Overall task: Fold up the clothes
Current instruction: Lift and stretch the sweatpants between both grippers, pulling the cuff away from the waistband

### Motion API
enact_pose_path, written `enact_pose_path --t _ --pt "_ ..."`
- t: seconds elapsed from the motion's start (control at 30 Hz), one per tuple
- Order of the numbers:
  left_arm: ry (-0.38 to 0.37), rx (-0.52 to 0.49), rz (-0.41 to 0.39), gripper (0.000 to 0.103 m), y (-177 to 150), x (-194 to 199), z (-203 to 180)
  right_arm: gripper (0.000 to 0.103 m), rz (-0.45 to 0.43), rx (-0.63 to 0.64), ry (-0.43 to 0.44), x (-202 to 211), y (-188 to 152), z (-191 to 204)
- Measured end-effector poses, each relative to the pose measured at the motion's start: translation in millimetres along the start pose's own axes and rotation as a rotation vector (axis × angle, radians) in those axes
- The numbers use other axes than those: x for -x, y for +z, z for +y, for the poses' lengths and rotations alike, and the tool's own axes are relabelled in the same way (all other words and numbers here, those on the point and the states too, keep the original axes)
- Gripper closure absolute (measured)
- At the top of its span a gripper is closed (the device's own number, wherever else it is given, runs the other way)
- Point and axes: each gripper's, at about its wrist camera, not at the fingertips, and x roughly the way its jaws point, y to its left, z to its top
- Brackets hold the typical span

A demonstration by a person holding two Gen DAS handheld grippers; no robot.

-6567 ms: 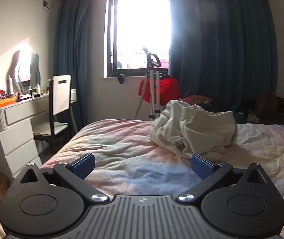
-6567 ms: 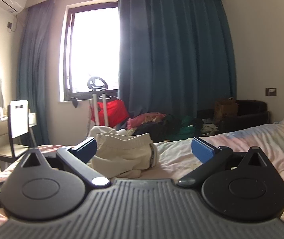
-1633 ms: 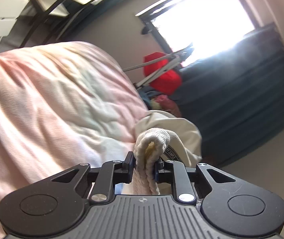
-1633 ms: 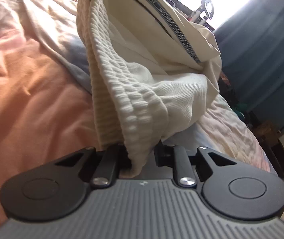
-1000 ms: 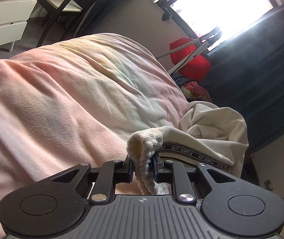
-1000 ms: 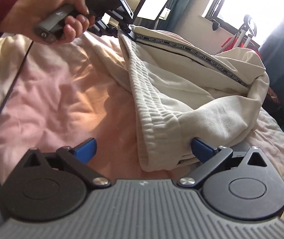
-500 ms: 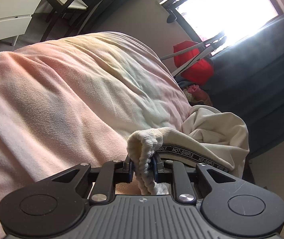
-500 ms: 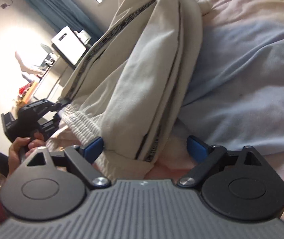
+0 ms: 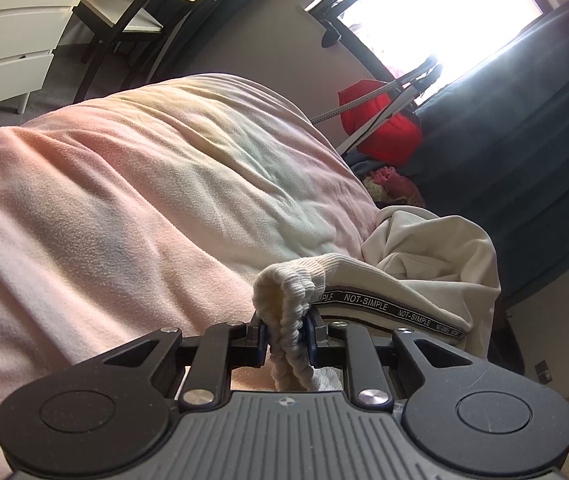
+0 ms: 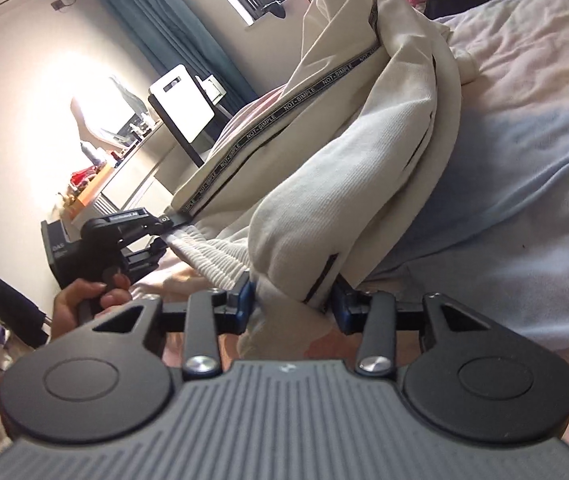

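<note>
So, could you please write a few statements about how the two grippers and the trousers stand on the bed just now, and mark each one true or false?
1. The left gripper is shut on the ribbed waistband of the cream trousers. True.
2. The right gripper hangs well clear of the trousers. False: cloth lies between its fingers, though how tightly they grip it is unclear.
3. The trousers carry a dark stripe with lettering. True.
4. The trousers lie on a bare wooden floor. False: they lie on a pink blanket on the bed.
5. The curtains are yellow. False: they are dark blue.
</note>
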Motion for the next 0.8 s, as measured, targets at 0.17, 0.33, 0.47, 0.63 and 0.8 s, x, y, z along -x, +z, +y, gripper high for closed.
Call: enact_pose_path --t 0.17,0.33,0.47,0.63,0.8 --pt "-0.034 0.044 -0.081 0.084 0.3 9.2 1.1 0.057 0.011 -0.089 0.054 9.3 2.1 -16.6" --pt "-0.022 0.063 -0.063 0.084 1.1 5.7 8.6 0.055 0.022 -0.119 0.035 6.5 -0.1 -21.8" --pt "-0.023 0.069 -0.062 0.084 1.1 5.9 10.2 0.051 0.002 -0.253 0.057 9.5 2.7 -39.1" --pt "-0.021 0.071 -0.059 0.084 0.2 4.5 11.8 0.038 0.025 -0.291 0.027 7.3 3.6 -45.1" --pt "-0.013 0.055 -0.064 0.084 -0.4 2.7 9.6 0.039 0.137 -0.222 0.055 -28.9 -11.3 -34.1"
